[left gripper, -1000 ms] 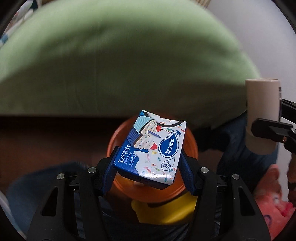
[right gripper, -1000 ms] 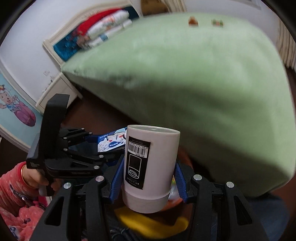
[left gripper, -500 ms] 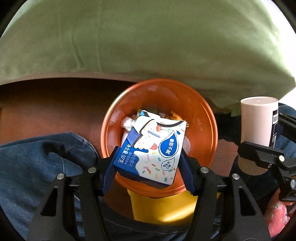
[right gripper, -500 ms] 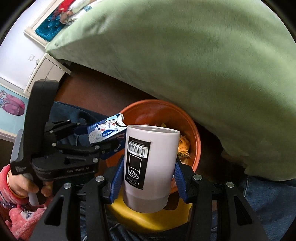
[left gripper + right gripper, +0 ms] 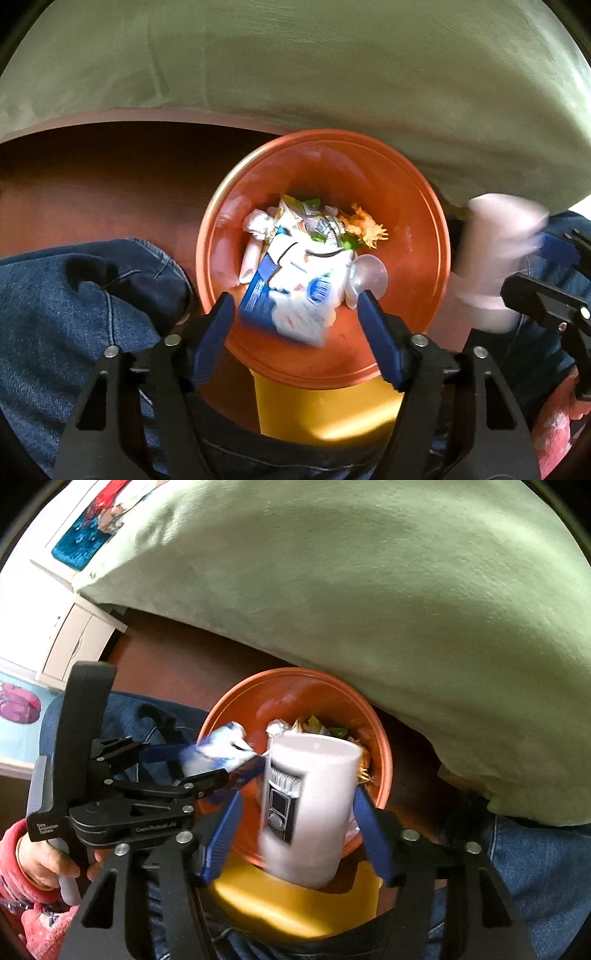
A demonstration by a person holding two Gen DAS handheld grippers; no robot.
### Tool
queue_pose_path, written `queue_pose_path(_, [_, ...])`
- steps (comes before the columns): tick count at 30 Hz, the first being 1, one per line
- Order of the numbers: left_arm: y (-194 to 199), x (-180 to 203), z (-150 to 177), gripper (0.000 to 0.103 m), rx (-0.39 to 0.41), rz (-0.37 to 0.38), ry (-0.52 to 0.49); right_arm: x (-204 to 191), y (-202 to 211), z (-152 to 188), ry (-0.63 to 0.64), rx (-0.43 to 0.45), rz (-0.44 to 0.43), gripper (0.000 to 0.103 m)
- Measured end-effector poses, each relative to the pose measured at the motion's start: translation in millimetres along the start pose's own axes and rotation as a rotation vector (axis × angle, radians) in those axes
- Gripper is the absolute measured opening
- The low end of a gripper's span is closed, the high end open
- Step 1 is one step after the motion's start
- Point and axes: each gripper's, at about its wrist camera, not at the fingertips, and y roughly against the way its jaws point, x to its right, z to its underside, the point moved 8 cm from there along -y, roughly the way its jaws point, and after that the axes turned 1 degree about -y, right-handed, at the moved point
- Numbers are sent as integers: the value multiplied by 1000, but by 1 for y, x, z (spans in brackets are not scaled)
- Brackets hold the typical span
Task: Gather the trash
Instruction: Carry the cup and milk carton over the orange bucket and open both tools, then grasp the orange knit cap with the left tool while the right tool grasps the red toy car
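Half a second ago both pairs of jaws were clamped on their loads; now both stand spread, with clear gaps beside the things between them. From the left wrist, the left gripper [image 5: 295, 317] frames the blue-and-white snack box [image 5: 295, 295], blurred and touching neither blue pad, over the mouth of the orange bin [image 5: 417, 236], above crumpled paper, wrappers and an orange scrap. Its long axis runs roughly from the camera toward the far rim, tilted with its blue edge to the left. The right wrist view shows what the other cannot: the right gripper [image 5: 297, 827] has let go of the white cylindrical cup [image 5: 306, 812], which is motion-smeared, roughly upright with its top leaning slightly right and its barcode label toward the camera, above the bin's near rim. That view also catches the left gripper from the side, held by a hand [image 5: 44, 864] in a pink sleeve. The bin sits on a yellow base [image 5: 325, 410] on a dark reddish-brown floor [image 5: 92, 177], beside denim-clad legs [image 5: 74, 295] and under a large green cushion [image 5: 295, 66]; a white cabinet [image 5: 74, 642] stands at the far left of the right wrist view.
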Motion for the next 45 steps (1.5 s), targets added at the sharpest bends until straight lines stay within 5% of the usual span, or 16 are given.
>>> queue_pose_path(22, [19, -9, -4, 76, 49, -11, 54, 6, 17, -2, -21, 50, -3, 63])
queue_pose_path(30, [68, -11, -24, 76, 166, -27, 42, -4, 60, -21, 32, 159, -24, 66])
queue_pose_path(37, [148, -14, -81, 76, 345, -72, 9, -5, 124, -58, 64, 330, -45, 72])
queue_pose_path(45, [244, -15, -216, 83, 540, -100, -17, 16, 159, -95, 57, 439, -49, 73])
